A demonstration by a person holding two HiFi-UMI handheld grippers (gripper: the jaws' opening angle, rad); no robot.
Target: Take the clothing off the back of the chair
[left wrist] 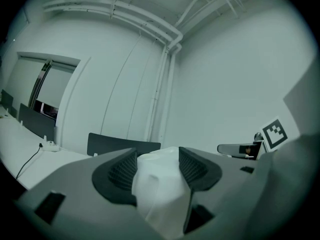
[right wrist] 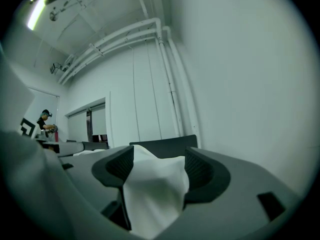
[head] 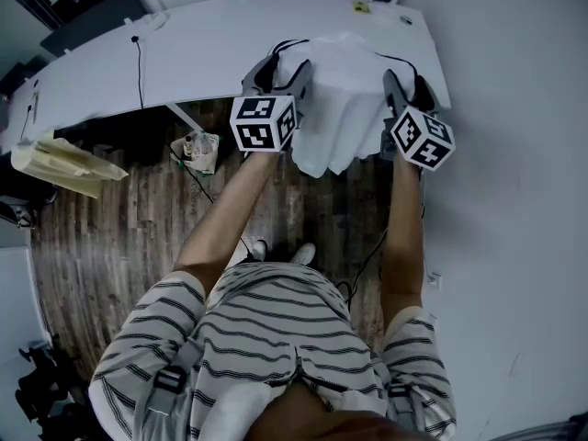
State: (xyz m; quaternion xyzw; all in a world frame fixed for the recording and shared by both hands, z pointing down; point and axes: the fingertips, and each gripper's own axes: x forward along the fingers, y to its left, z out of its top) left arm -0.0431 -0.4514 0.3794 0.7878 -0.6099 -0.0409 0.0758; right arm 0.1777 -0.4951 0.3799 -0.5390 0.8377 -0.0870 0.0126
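The white clothing (head: 335,99) lies bunched on the edge of the white table (head: 184,53), and its lower part hangs over the near edge. My left gripper (head: 277,70) is at its left end and my right gripper (head: 407,88) at its right end. In the left gripper view a fold of the cloth (left wrist: 160,189) sits loosely between the wide-set jaws of the left gripper (left wrist: 157,166). In the right gripper view another fold (right wrist: 155,194) lies the same way in the right gripper (right wrist: 155,166). Both grippers are open.
A cable (head: 140,62) runs across the table. A cream bundle (head: 64,159) lies at the table's left end, and a small object (head: 197,150) sits on the wooden floor below. Dark panels (left wrist: 122,145) (right wrist: 165,146) stand beyond the table. A person (right wrist: 46,121) stands far off.
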